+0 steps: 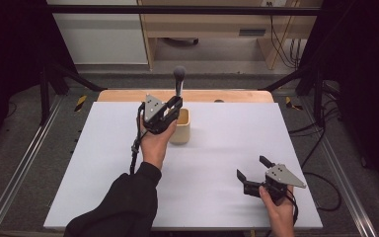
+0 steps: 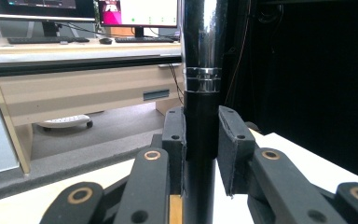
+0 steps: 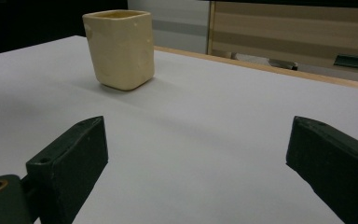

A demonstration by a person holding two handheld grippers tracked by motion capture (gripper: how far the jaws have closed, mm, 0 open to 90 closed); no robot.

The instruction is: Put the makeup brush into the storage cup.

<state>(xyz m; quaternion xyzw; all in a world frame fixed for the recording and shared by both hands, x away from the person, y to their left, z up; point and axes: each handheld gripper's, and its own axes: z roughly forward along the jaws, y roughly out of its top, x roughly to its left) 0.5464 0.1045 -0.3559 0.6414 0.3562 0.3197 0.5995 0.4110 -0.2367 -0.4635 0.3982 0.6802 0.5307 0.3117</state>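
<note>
A brush (image 1: 179, 81) with a black handle, a silver ferrule and a dark bristle head stands upright, head up, in my left gripper (image 1: 176, 106), at the near left rim of a cream square cup (image 1: 183, 129). In the left gripper view the pads (image 2: 230, 140) press on both sides of the black handle (image 2: 200, 121), so the left gripper (image 2: 201, 137) is shut on the brush. My right gripper (image 1: 251, 166) rests low at the front right of the table, open, with nothing between its jaws. In the right gripper view the right gripper (image 3: 196, 154) faces the cup (image 3: 120, 49) across bare table.
A white sheet (image 1: 227, 133) covers the table, with a wooden edge (image 1: 237, 95) at the far side. Black frame bars and cables run along both sides. A desk (image 2: 74, 84) with monitors stands beyond the table.
</note>
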